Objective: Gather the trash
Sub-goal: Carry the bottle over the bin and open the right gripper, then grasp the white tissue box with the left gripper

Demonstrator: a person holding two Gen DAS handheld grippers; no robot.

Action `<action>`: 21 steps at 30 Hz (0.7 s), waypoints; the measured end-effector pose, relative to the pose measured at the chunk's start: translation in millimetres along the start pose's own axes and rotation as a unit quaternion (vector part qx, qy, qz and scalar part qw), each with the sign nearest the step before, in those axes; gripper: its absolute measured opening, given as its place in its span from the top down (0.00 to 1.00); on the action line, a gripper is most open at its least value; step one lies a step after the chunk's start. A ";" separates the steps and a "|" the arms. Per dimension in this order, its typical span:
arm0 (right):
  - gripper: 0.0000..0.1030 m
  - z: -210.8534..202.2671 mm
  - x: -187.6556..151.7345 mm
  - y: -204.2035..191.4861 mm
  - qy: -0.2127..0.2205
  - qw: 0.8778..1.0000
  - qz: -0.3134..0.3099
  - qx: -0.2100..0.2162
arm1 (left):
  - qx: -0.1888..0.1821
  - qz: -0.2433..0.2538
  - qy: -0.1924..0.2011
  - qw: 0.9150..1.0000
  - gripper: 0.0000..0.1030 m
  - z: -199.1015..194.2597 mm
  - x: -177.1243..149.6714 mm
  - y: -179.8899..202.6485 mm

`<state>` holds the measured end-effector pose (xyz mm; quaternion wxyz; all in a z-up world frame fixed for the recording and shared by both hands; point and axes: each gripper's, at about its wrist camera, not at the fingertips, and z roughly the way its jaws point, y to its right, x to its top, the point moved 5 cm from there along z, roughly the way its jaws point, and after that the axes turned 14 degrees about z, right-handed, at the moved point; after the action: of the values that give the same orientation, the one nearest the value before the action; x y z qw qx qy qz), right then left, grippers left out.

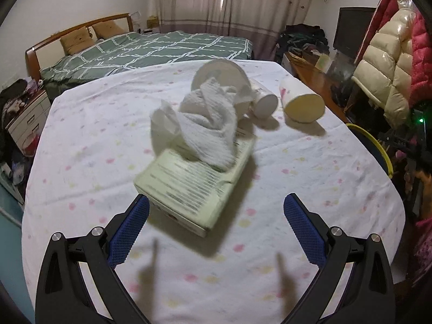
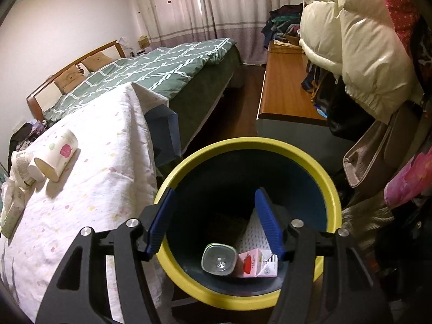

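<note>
Left gripper (image 1: 216,208) low over the desk (image 1: 81,140), jaws wide apart, holding nothing, near corner of a pale box (image 1: 189,189) between them; crumpled tissue (image 1: 208,124) draped on the box; paper cup (image 1: 299,100) lying far right; right gripper (image 2: 214,208) above the yellow-rimmed bin (image 2: 318,170), jaws spread and empty; bottle (image 2: 218,259) and pink carton (image 2: 253,266) inside.

towel (image 1: 208,124) on box (image 1: 194,186), carton (image 2: 256,266) in bin (image 2: 328,186)
</note>
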<state>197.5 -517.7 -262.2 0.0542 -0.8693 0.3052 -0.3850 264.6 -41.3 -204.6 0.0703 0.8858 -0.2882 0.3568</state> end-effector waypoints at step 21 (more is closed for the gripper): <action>0.43 11.7 -8.0 -12.2 -0.025 1.000 -0.006 0.013 | -0.006 0.121 -0.044 0.992 0.05 61.9 23.0 -5.7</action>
<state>207.5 -504.9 -271.4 0.0708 -0.8798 0.2939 -0.3669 317.7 -67.7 -234.2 0.0194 0.8589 -0.3977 0.3220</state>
